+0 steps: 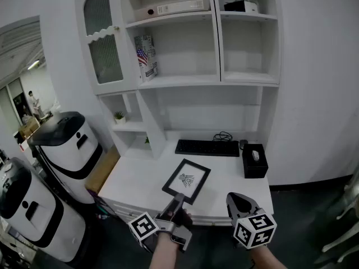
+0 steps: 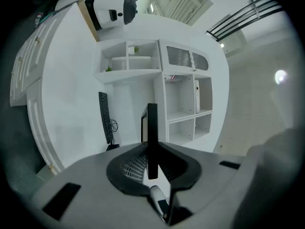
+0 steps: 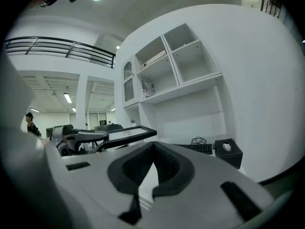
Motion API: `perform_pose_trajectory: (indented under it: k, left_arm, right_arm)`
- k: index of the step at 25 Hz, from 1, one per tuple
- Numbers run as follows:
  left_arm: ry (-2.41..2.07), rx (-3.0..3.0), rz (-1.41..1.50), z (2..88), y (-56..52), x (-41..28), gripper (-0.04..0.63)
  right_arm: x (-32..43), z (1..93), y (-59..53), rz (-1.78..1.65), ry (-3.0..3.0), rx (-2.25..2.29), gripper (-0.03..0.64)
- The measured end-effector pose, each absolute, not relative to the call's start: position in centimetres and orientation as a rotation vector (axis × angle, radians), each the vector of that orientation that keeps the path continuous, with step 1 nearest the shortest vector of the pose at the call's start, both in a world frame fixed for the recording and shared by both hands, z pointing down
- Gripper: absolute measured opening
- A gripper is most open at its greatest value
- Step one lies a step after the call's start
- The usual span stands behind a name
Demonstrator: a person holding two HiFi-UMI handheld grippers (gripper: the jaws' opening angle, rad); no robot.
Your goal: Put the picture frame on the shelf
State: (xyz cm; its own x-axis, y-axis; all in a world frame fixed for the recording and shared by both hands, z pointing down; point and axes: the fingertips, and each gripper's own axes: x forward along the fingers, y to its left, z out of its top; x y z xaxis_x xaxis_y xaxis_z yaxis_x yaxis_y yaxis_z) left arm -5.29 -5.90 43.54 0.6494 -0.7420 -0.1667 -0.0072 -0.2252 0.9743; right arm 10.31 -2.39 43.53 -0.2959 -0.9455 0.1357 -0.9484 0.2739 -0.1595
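Note:
A black picture frame [image 1: 187, 180] with a white mat and a small dark drawing is held a little above the white desk [image 1: 134, 178]. My left gripper [image 1: 178, 198] is shut on its near corner. In the left gripper view the frame [image 2: 152, 137] shows edge-on between the jaws. The right gripper view shows the frame [image 3: 119, 136] lying nearly flat, with the left gripper [image 3: 71, 140] holding it. My right gripper [image 1: 238, 203] hovers over the desk's front right edge, shut and holding nothing. The white shelf unit [image 1: 179, 80] rises behind the desk.
A black keyboard [image 1: 207, 147] and a black tissue box [image 1: 254, 160] sit at the back of the desk. A flag-printed box [image 1: 147, 58] stands on a middle shelf, and a small plant [image 1: 119, 116] sits in a left cubby. Two white-and-black machines [image 1: 67, 144] stand to the left.

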Motion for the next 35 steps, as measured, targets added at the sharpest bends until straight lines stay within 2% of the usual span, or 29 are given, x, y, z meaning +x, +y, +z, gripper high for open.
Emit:
perform_pose_trajectory:
  k: [15, 35]
  left_arm:
    - [-0.617, 1.688, -0.828, 40.8, -6.6, -3.2, 0.058]
    - [-0.664, 1.696, -1.068, 29.7, -13.3, -6.0, 0.058]
  right_arm:
    - [11.8, 41.8, -3.4, 0.308, -2.619, 1.767, 0.002]
    - [8.9, 32.3, -9.5, 0.145, -2.873, 1.533, 0.002]
